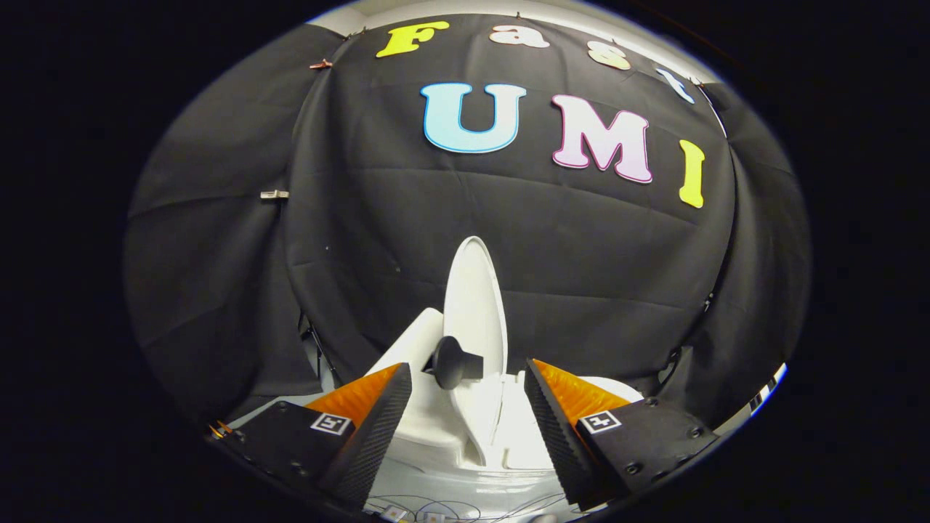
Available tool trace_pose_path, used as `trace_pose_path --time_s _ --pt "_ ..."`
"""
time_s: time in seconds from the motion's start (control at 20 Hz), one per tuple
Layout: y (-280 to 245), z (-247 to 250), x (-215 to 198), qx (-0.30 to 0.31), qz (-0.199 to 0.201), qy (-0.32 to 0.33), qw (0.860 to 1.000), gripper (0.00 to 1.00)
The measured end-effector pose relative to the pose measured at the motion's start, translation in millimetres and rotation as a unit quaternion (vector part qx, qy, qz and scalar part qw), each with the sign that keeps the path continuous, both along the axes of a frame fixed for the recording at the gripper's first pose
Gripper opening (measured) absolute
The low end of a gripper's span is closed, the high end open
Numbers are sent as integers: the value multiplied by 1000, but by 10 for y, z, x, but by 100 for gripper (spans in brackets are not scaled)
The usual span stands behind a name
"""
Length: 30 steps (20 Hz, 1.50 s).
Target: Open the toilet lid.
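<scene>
**Lid upright, gripper wide open and empty**

The gripper (468,428) has its jaws spread far apart with nothing held between them. Two fingers (378,436) show, one on each side, each with a dark ribbed pad face, an orange back and a black mount carrying one square marker (two markers in all).

In the gap between the fingers, just ahead, sits the white toilet (465,443). One toilet lid (476,305) stands raised above it, seen nearly edge-on, its long axis running close to vertical with a slight lean. Its rounded tip points up and its hinge end is down at the toilet body. The broad pale face turns toward the right finger's side. One black knob (450,361) sticks out from the lid low down, on the left finger's side, clear of both pads. Whether the lid rests against the white tank (414,341) behind it I cannot tell.

Thin wires (450,508) lie on the white surface nearest the camera, below the fingers, along with a couple of small boxes (too small to identify).

Beyond everything hangs the black cloth (508,240) of the booth wall, creased and draped, filling the back and both sides. Two small clips (275,194) pin it on the left side, one high and one at mid height.
</scene>
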<state>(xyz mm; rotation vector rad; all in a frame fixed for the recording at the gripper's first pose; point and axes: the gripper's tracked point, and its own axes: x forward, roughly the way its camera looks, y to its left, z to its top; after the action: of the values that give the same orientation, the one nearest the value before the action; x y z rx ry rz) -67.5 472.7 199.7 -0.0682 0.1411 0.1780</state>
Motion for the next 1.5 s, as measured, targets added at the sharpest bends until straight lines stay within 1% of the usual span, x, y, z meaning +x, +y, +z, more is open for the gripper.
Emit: trace_pose_path --time_s 0.25,0.4,0.55,0.65,0.9,1.05,1.2,1.3,1.5 --pt "-600 68 -84 67 26 10 997 98" --pt "-1128 43 -36 80 26 9 996 98" --pt "-1761 -37 82 72 10 -13 997 96" --pt "-2163 -123 154 75 -3 -27 997 99" --pt "-2930 -437 308 76 -31 -46 996 98" --pt "-3199 -598 353 80 -43 -58 994 98" --pt "-3338 -737 362 76 -48 -73 993 98" --pt "-3394 -764 355 79 -50 -86 992 98" --pt "-3389 -874 363 76 -52 -85 992 99"
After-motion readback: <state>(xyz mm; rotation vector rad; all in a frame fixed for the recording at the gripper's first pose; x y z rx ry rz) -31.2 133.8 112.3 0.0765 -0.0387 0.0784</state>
